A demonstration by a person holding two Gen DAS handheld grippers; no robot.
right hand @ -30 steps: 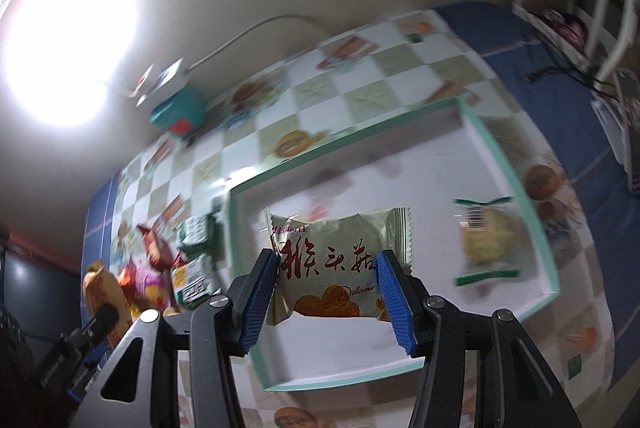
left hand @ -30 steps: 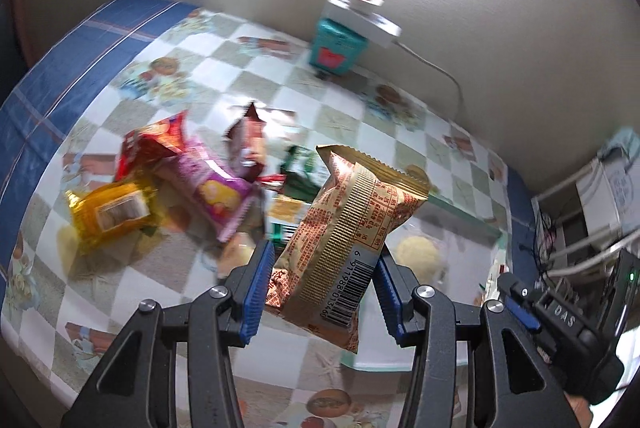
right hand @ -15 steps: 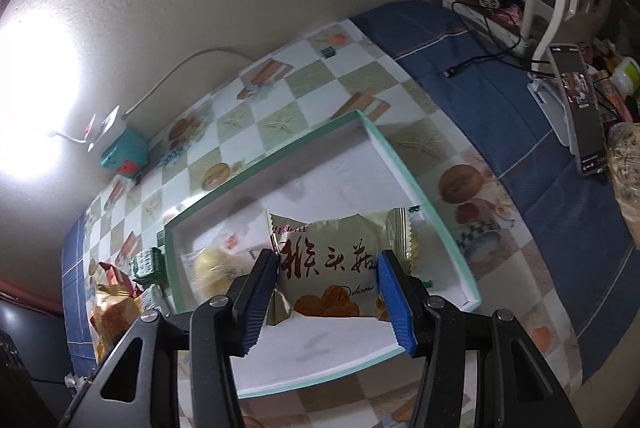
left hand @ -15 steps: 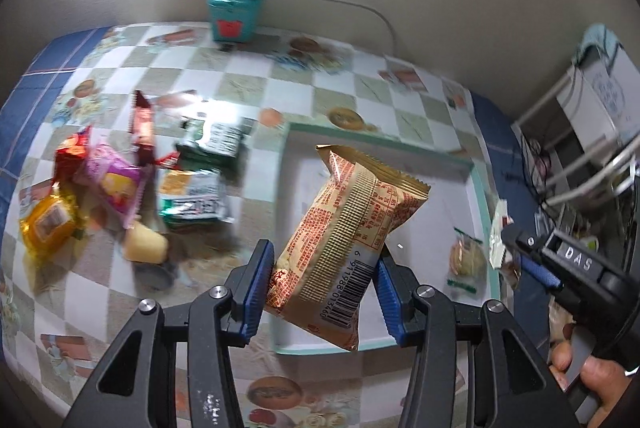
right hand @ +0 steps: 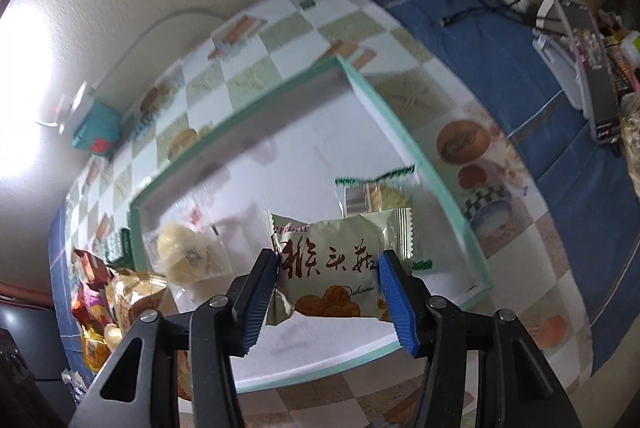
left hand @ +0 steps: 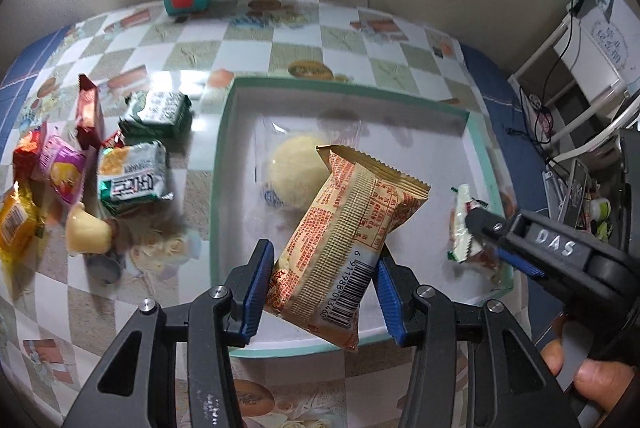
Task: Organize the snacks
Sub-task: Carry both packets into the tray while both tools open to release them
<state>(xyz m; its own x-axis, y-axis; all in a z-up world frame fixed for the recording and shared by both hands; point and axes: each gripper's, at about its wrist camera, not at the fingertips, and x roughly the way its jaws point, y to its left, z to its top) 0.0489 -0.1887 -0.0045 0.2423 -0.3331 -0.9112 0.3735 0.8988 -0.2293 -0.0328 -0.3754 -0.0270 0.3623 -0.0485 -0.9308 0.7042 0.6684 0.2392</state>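
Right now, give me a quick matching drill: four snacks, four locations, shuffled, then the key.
Things:
1. orange barcode packet
2. pale green packet
3. round yellow cake in clear wrap
4. purple packet

Places:
A. lying on the tray floor, not held
B. clamped in the right gripper above the tray
C. on the checkered tablecloth, in the pile left of the tray
D. clamped in the left gripper above the tray

Pairs: 1-D, 2-B, 3-A, 4-C
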